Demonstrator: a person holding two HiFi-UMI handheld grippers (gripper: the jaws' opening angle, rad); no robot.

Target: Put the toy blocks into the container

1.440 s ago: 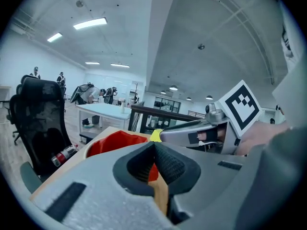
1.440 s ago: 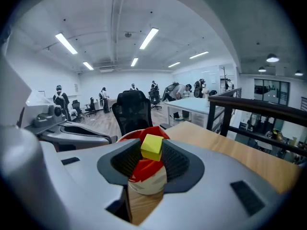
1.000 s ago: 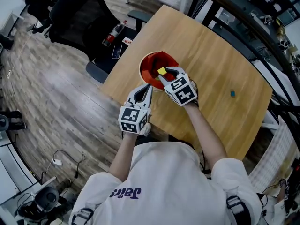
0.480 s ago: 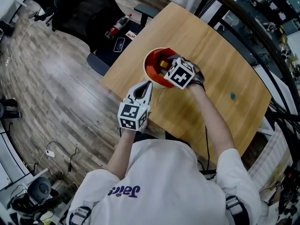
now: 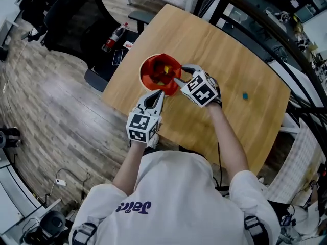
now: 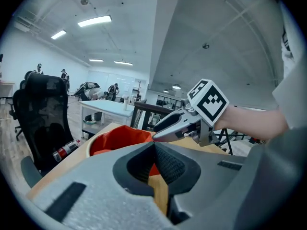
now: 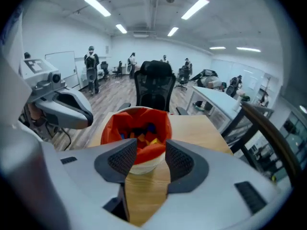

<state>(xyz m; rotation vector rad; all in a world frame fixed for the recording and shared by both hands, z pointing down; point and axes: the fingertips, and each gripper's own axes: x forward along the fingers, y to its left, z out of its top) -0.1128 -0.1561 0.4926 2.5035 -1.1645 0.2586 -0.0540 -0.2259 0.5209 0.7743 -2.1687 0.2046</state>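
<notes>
- Right gripper (image 7: 150, 153) is up at the container (image 7: 111, 127), jaws spread wide with nothing between them, tips just beside the rim.
- Left gripper (image 6: 154, 145) comes at the container from the near side. Its jaws are pressed together at the tips and hold nothing, and they sit close to the rim.
- The container is a white bowl with a red liner, standing on the wooden table (image 5: 219, 50) near its left edge.
- Inside is a heap of toy blocks (image 7: 144, 136), with yellow, blue and orange showing.
- One small blue block (image 5: 245, 96) lies alone on the table, well off to the right of both grippers.
- Past the table's left edge stands a black office chair (image 5: 76, 19).
</notes>
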